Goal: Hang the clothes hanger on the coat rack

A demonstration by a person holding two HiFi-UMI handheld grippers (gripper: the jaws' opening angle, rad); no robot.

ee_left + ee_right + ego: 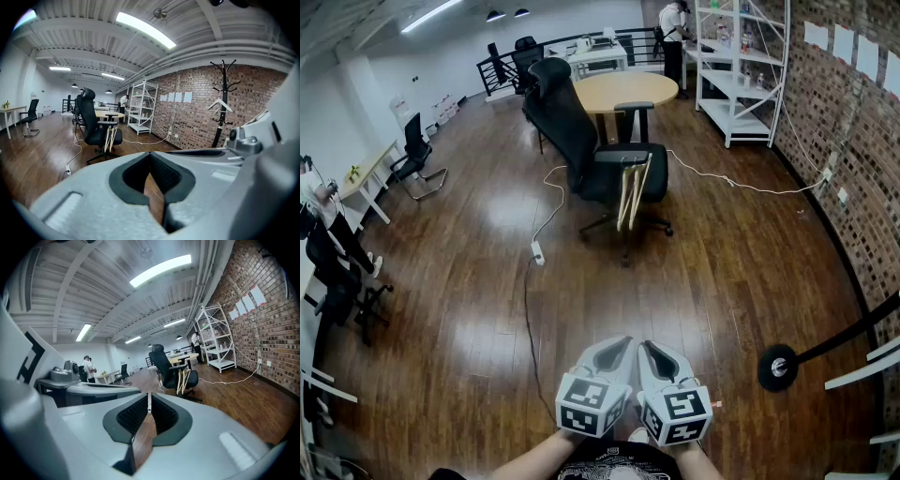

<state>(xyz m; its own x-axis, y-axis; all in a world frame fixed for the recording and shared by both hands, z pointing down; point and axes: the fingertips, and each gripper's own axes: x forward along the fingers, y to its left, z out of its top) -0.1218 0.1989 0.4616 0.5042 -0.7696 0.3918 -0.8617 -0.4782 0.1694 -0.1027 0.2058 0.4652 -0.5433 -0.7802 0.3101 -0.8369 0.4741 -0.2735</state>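
Pale wooden clothes hangers hang from the armrest of a black office chair in the middle of the room; they also show as the hangers in the left gripper view and the hangers in the right gripper view. The black coat rack's round base stands at the right. The coat rack carries a white hanger. My left gripper and right gripper sit side by side low in the head view, both shut and empty, far from the chair.
A round wooden table stands behind the chair, white shelving by the brick wall. A white cable and a power strip lie on the wood floor. A person stands at the back; desks line the left.
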